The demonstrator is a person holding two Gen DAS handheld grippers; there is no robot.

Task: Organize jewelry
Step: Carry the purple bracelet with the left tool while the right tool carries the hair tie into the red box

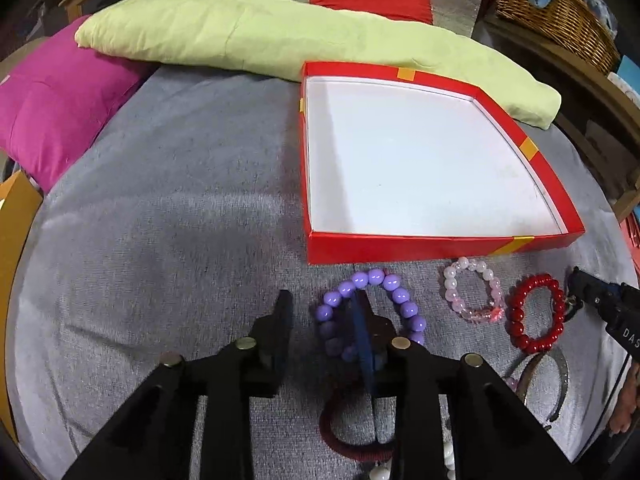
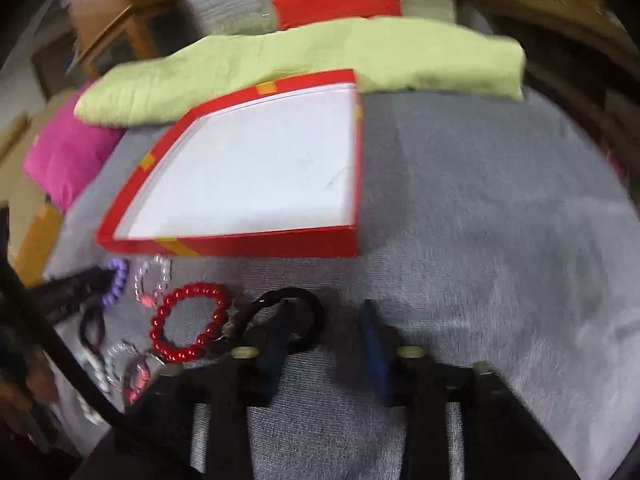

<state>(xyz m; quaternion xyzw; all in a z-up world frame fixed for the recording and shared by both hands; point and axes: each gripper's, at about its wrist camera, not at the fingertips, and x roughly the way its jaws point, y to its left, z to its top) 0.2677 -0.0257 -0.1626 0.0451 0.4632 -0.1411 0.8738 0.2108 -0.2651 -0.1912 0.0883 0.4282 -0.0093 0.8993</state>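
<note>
Jewelry loose in a cluster on the grey blanket [image 1: 180, 240], just in front of the near wall of a shallow red box [image 1: 440, 246] with a white floor and yellow tape patches on the rim, nothing inside. Nearest the box: a purple bracelet [image 1: 376, 277] of glossy round beads, a pale pink bracelet [image 1: 472, 266] of clear and milky beads with a brighter pink charm at its low end, and a red bracelet [image 1: 516, 320] of shiny dark-red beads, side by side and barely apart. Closer to the camera: a dark red fabric ring [image 1: 332, 436], a few white pearl-like beads [image 1: 380, 472], and a thin silver band [image 1: 560, 376], partly hidden. Left gripper [image 1: 322, 298] low over the purple bracelet, fingers apart, one finger inside the loop and the other outside it, pads not pressing on the beads. Right gripper [image 2: 324, 312] beside the red bracelet, fingers likewise apart with bare blanket between them; a black loop [image 2: 304, 300] at one finger, though hard to tell through the blur whether around it or just behind. Beyond the box, a long green pillow [image 1: 240, 40] and a magenta cushion [image 1: 52, 112].
</note>
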